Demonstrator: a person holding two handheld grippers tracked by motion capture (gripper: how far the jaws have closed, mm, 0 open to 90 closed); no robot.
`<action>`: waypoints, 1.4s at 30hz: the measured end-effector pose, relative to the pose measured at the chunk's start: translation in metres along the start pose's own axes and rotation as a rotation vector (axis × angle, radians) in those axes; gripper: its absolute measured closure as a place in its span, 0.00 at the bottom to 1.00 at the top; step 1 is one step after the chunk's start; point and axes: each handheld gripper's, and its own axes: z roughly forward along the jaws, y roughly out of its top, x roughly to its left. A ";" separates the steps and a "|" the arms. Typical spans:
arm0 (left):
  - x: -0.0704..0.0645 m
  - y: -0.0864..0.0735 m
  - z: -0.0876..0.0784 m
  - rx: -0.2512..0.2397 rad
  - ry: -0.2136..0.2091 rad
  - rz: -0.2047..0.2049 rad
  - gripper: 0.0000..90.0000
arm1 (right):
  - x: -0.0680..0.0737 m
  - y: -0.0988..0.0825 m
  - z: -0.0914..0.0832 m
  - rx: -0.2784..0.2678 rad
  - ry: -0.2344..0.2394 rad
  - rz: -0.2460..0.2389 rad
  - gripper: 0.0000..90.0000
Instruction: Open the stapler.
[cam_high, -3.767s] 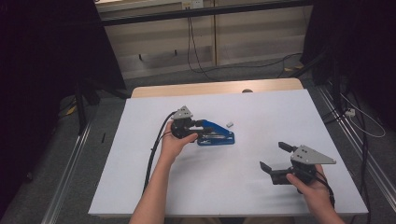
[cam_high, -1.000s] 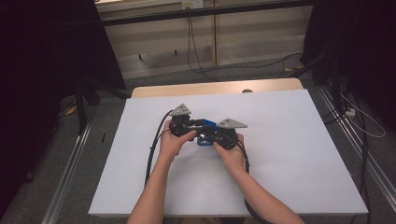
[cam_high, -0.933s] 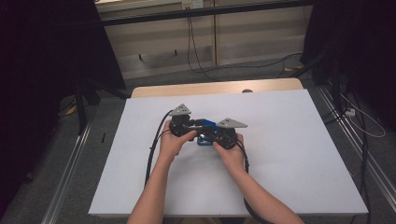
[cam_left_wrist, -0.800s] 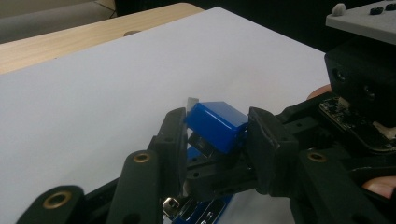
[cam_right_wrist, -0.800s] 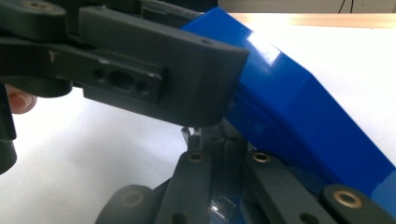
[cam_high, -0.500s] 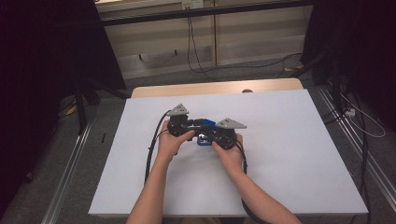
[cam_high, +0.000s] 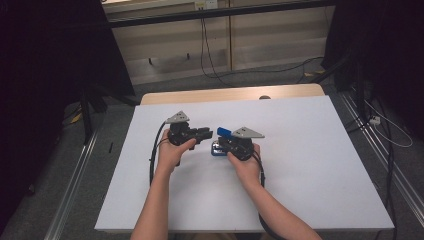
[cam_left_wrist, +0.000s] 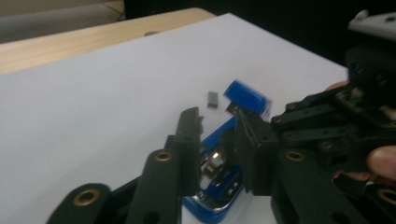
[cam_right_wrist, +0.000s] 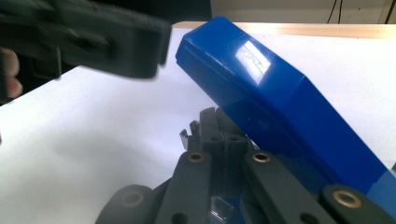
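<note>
White table (cam_high: 310, 165) carries the work near its middle. Right gripper (cam_high: 231, 144), jaws fully closed, rests at the blue stapler (cam_high: 223, 133), whose lid stands tilted up; from the right gripper view I cannot tell whether the closed jaws pinch any part of it. Left gripper (cam_high: 205, 133) lies just left of the stapler, jaws part open and having just been closing, the stapler's base (cam_left_wrist: 219, 186) seen between them. A small grey staple block (cam_left_wrist: 213, 99) sits on the table beyond.
</note>
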 end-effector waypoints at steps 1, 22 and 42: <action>0.000 -0.001 0.002 0.009 0.001 0.003 0.88 | 0.000 0.000 0.000 -0.001 -0.001 -0.001 1.00; -0.011 -0.011 0.030 0.115 0.036 0.064 1.00 | 0.002 0.000 -0.001 0.010 -0.033 -0.024 1.00; -0.014 -0.022 0.038 0.101 0.060 0.095 1.00 | -0.001 0.025 -0.028 0.060 -0.216 -0.171 1.00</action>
